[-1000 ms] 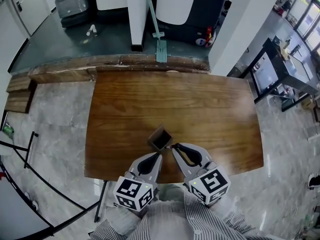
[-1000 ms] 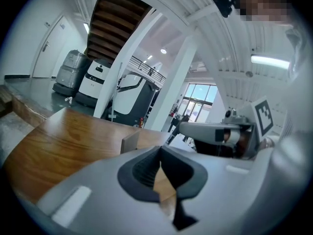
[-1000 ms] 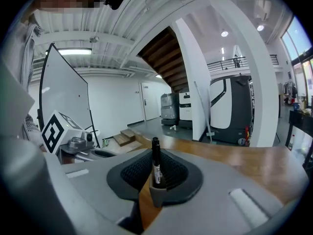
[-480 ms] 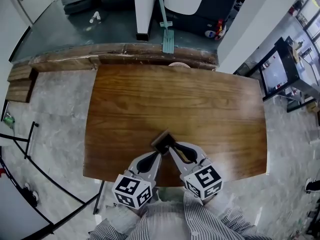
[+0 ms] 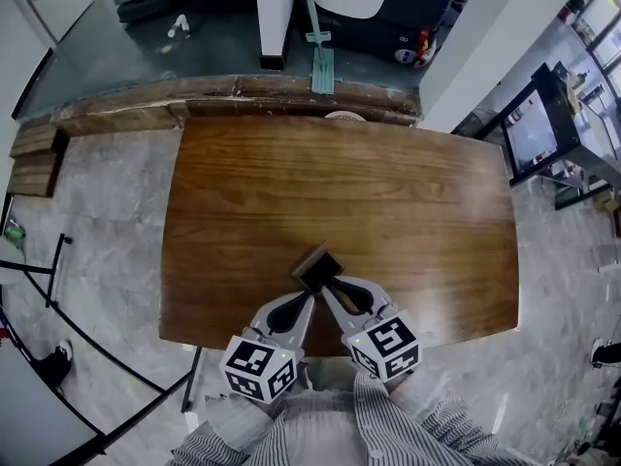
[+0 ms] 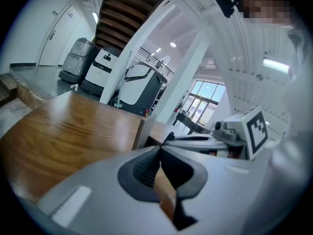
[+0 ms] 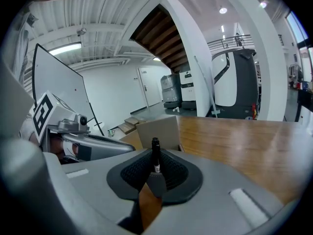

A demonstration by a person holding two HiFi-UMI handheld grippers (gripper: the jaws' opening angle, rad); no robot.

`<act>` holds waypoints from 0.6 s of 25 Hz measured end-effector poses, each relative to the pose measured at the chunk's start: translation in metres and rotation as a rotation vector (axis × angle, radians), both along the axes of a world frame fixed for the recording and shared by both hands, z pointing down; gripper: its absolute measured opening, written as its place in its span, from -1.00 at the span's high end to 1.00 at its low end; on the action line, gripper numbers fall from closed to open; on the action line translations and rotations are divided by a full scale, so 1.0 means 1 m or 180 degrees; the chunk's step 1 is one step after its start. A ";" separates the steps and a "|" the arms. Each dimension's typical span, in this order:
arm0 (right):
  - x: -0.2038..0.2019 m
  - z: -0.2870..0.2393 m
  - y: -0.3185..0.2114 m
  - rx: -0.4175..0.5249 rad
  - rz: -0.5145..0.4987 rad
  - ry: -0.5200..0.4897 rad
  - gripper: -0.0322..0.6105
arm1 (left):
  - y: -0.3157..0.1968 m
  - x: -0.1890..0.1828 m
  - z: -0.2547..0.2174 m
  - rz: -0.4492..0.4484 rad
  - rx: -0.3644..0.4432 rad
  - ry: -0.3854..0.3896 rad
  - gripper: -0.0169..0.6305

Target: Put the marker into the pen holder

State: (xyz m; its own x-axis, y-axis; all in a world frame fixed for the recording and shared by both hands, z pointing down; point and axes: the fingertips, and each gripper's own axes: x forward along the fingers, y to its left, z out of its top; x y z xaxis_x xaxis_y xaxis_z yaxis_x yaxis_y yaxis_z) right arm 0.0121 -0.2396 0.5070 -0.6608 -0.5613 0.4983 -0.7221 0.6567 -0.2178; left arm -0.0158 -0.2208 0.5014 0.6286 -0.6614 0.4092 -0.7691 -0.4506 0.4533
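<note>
Marker (image 7: 155,148), black and slim, clamped between closed jaws of right gripper (image 5: 328,285), tip pointing at pen holder and just short of its near wall. Left gripper (image 6: 160,150): jaws pressed together, nothing between, close beside right gripper at near edge of table. Pen holder (image 5: 315,267): square, brown walls, dark inside, upright on wooden table (image 5: 291,183) just ahead of both grippers. Farther off: grey marble floor (image 5: 97,221), white pillar (image 5: 275,8).

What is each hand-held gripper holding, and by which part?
The right hand-held gripper grips the marker by its barrel; the left hand-held gripper is empty.
</note>
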 end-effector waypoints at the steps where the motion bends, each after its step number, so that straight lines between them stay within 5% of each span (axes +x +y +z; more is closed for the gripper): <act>1: -0.001 0.002 0.000 -0.0009 0.0002 0.0004 0.76 | 0.001 -0.001 0.001 0.0003 -0.0002 0.0002 0.92; 15: -0.004 0.010 -0.010 0.0026 0.0049 0.0110 0.75 | 0.004 -0.005 -0.001 -0.0008 -0.0026 0.0033 0.92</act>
